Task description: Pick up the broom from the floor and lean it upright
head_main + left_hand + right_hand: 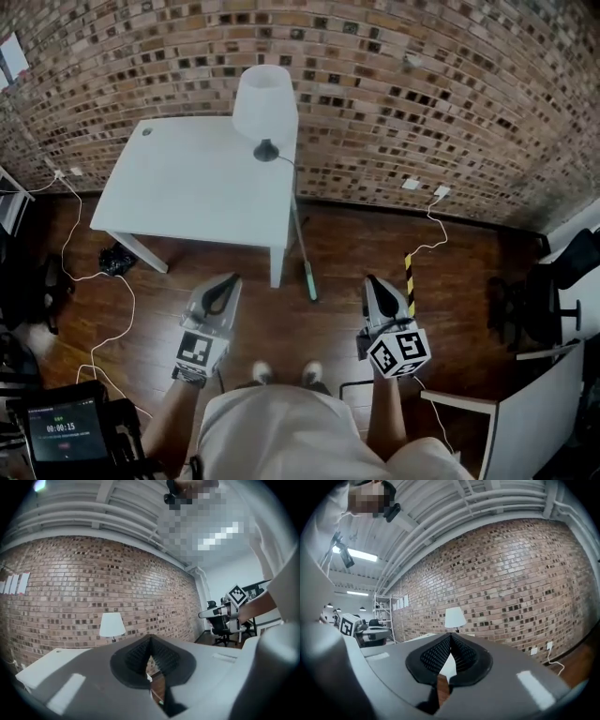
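The broom (304, 246) is a thin grey pole with a green end, seen in the head view. It slants from the white table's (187, 187) right front corner down to the wooden floor, beside the table leg; its top end is hard to make out. Both grippers are held level above the floor, in front of the person and apart from the broom. My left gripper (228, 283) is shut with nothing in it, down and to the left of the green end. My right gripper (373, 283) is shut and empty, to the right of it. The pads meet in both gripper views (150, 640) (450, 637).
A white lamp (265, 105) stands at the table's back right corner before a brick wall (450, 103). Cables (89, 272) trail over the floor at left and right. A yellow-black striped post (410, 273) stands by the right gripper. An office chair (548, 300) and a white desk (525, 412) are at right.
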The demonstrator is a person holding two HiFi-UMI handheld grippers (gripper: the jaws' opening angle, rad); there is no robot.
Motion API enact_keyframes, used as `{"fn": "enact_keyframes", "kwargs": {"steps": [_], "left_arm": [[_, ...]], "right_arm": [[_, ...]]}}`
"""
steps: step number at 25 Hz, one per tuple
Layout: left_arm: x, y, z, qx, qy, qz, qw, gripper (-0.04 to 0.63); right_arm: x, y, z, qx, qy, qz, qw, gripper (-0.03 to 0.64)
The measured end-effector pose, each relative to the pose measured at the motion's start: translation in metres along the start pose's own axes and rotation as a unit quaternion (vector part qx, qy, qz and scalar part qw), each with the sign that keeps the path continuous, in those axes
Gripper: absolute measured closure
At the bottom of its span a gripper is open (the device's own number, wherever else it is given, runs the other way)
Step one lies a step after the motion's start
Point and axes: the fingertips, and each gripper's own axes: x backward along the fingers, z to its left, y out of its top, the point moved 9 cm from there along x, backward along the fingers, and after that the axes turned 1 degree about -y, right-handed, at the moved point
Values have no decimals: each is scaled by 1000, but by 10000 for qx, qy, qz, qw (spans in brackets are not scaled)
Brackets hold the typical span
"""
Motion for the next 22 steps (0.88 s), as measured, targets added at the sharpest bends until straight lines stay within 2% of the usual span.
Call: {"fn": "enact_keyframes", "kwargs": {"steps": [3,5,8,14,18,22], "left_arm": [[2,10,-5,140,199,-308,9992,595],[-1,11,-11,170,343,-329,9987,595],[-6,9,-20,186,497,-171,9984,595],[-6,10,-31,145,389,-69,9991,595],[-1,11,-30,219,430,78,9988,595],[8,6,-20,480,488,362,9970,595]], "right_arm": [[1,12,-4,-166,93,-141,9997,603],[4,20,-8,-129,103,-222,9996,603],[6,25,-12,45,98,-221,9997,604],[12,32,-12,366,107,-195,9991,603],[23,28,-10,242,-97,-229,9994,603],[36,29,-4,-96,-407,-479,9980,604]]}}
